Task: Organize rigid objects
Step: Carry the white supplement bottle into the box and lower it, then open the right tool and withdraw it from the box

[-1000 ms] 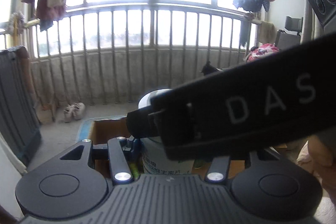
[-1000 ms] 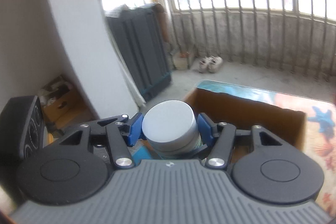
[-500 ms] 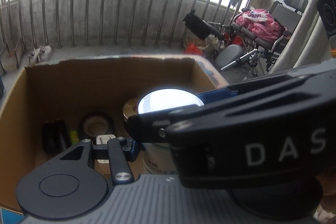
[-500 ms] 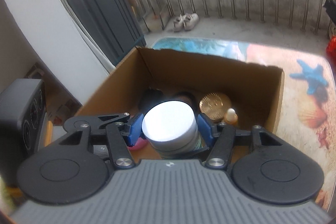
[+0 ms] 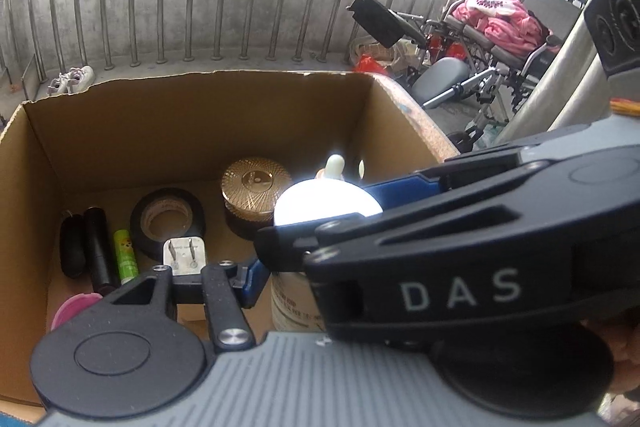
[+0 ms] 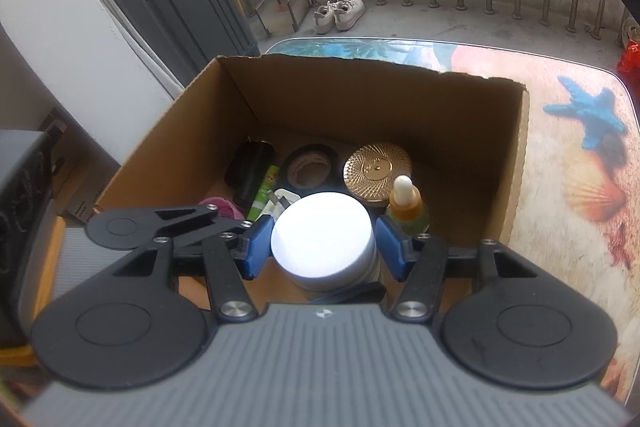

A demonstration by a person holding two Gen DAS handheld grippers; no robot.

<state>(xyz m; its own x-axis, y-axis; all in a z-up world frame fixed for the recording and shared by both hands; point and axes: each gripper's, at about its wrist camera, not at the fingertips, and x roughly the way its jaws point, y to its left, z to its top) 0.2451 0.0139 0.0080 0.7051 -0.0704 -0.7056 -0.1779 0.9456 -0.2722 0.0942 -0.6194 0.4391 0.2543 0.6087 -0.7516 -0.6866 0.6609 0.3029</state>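
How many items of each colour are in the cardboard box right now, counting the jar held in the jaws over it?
Black: 3 (two cylinders, tape roll)
White: 2 (jar, plug adapter)
Gold: 1 (round case)
Green: 1 (tube)
Amber: 1 (dropper bottle)
Pink: 1 (item)
Total: 9

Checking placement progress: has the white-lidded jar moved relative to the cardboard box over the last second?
Yes. The white-lidded jar, held by the right gripper, has come down from above the cardboard box rim into it.
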